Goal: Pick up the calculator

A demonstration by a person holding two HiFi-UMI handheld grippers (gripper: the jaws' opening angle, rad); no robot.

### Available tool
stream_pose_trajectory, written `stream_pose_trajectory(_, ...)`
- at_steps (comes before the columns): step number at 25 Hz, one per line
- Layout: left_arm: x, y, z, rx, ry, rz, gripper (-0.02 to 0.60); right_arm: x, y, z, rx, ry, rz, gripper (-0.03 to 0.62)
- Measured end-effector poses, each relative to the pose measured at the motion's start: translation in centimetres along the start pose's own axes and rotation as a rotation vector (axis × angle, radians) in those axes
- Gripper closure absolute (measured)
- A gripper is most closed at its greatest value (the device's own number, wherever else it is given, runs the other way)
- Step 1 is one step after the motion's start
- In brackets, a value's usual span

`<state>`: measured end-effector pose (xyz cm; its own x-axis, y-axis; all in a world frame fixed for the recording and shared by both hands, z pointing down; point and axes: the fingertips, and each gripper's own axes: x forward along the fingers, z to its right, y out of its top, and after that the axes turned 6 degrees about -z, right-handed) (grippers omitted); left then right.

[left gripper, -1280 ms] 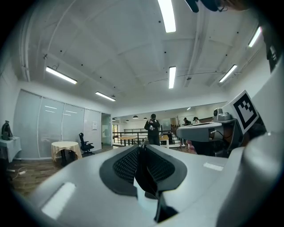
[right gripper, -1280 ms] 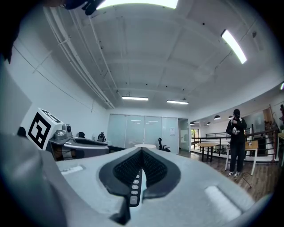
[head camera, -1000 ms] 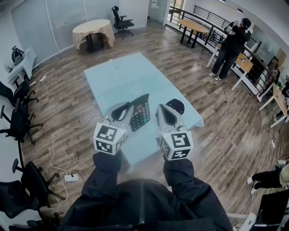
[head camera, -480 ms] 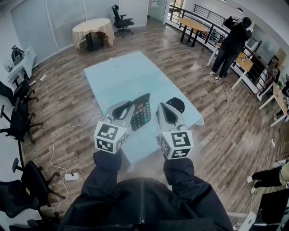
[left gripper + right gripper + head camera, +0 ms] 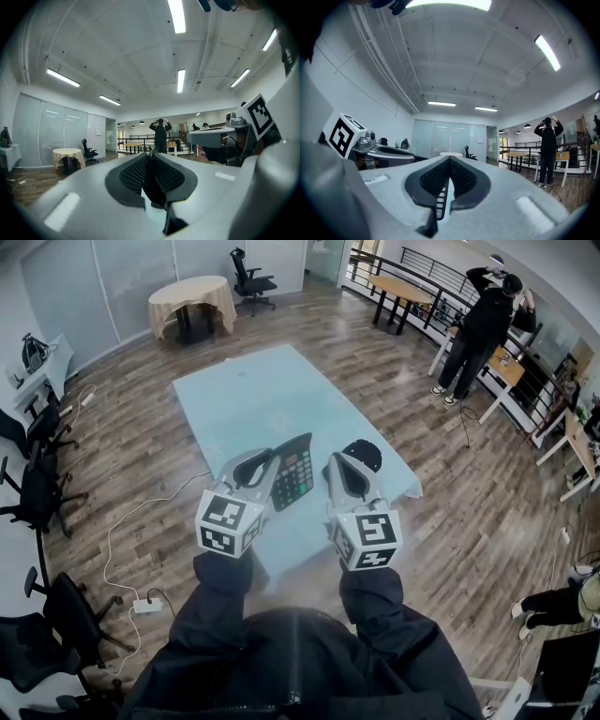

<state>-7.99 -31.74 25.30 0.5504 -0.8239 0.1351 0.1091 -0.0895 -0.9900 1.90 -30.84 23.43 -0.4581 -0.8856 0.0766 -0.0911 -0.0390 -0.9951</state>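
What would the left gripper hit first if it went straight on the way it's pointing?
Nothing close. The left gripper, clamped on the flat black calculator, points across open room; far ahead stands a person in black, depth unclear.

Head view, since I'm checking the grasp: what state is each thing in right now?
calculator: gripped, tilted up on edge.
left hand-held gripper: shut on the calculator.
right hand-held gripper: shut on a thin dark strip with pale keys; what it is can't be told.
person in black: standing, arms raised.
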Motion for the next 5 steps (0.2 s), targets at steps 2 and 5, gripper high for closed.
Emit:
stream_pose_trajectory(2,0.04,-0.05,0.13,-0.001,-0.002,0.000,0.528,-0.14,-0.09,0.18,0.001,-0.003,-0.001,0.597)
stream_pose_trajectory(5,0.16,-0.20,0.31,-0.002,-0.005,-0.002,0.528,-0.25,-0.32,0.43,0.004,-0.006,-0.003,0.597)
